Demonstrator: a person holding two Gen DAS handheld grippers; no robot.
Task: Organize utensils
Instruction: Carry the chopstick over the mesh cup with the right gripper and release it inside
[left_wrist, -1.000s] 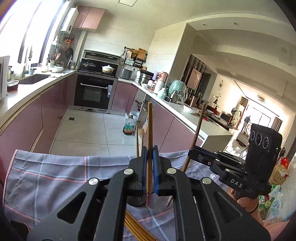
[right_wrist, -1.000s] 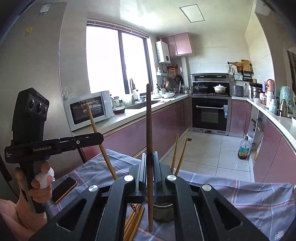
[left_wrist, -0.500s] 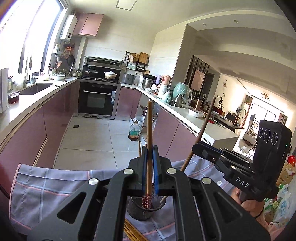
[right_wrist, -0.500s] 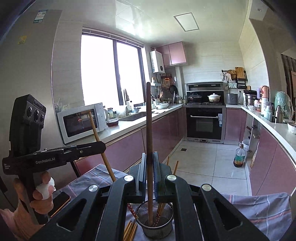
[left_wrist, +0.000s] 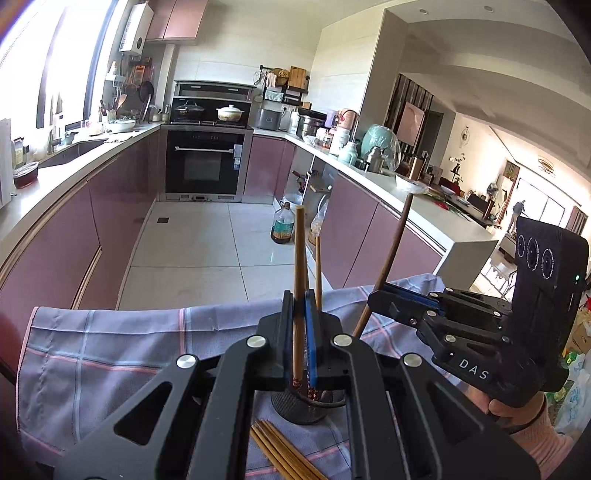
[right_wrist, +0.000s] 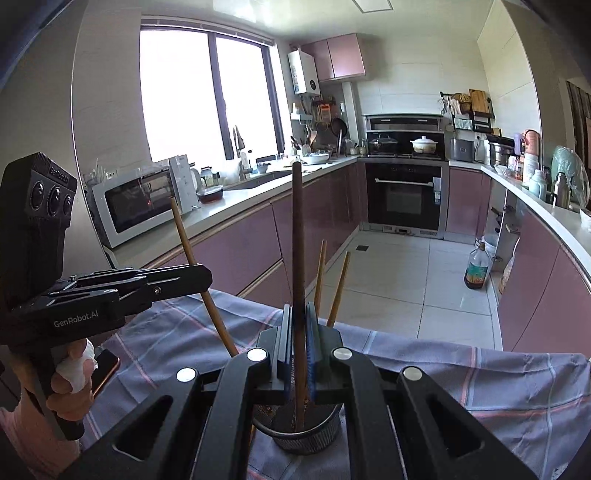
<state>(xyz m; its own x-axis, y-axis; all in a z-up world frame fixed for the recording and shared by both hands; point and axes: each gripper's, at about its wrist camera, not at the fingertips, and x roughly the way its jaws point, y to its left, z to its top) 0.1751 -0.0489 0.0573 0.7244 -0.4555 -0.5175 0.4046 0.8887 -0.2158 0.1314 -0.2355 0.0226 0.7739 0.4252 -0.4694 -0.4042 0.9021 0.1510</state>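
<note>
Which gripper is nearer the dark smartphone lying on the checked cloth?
Left. The left gripper's handle is right beside the smartphone; the right gripper is over the round mesh holder.

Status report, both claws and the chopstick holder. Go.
Left claw shut on light chopstick, tip in mesh holder. Right claw shut on dark chopstick, tip in holder too. Two chopsticks already inside; loose bundle on cloth beside. Nothing blocking.

White letters "DAS" stand on the black body of the right hand-held gripper (left_wrist: 402, 302). "GenRobot.AI" stands on the side of the left hand-held gripper (right_wrist: 199, 275). Its camera housing's raised lettering is too small to read.
</note>
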